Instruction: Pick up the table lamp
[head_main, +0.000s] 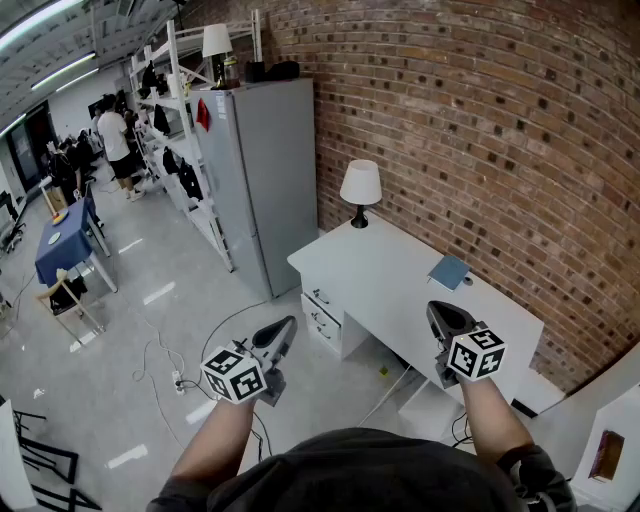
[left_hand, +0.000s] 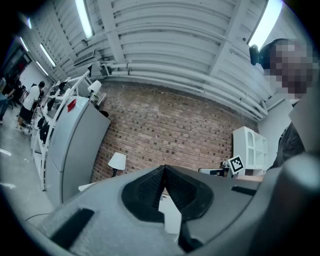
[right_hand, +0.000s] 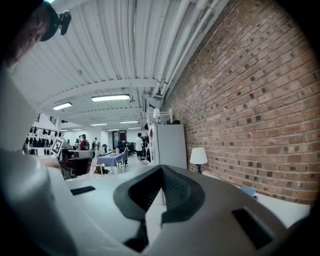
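Table lamp: stands upright on the far corner of the white desk, near the brick wall, with the tall grey cabinet to its left. White shade, thin dark stem, small dark foot.
Left gripper: my jaws are pressed together at the tips with nothing between them. It hangs over the floor in front of the desk, well apart from the lamp.
Right gripper: jaws likewise together and empty. It is above the near part of the desk, also well apart from the lamp.
Step in hand: the approach. No grasp has begun.
Line of sight: the lamp sits left of my jaw line in the left gripper view and right of it in the right gripper view, so neither gripper is aimed at it yet.
How I'd do it: turn one gripper onto the lamp, spread the jaws before arriving, and come in level at the stem below the shade.
Where to grip: the stem, I judge. The shade looks soft and wide and would likely crush or slip.
Obstacle: the blue notebook lies by the wall, off to the right of a straight run.
Risk: the foot is small, so a sideways nudge could tip the lamp. I can't see a cord. Lift slowly.
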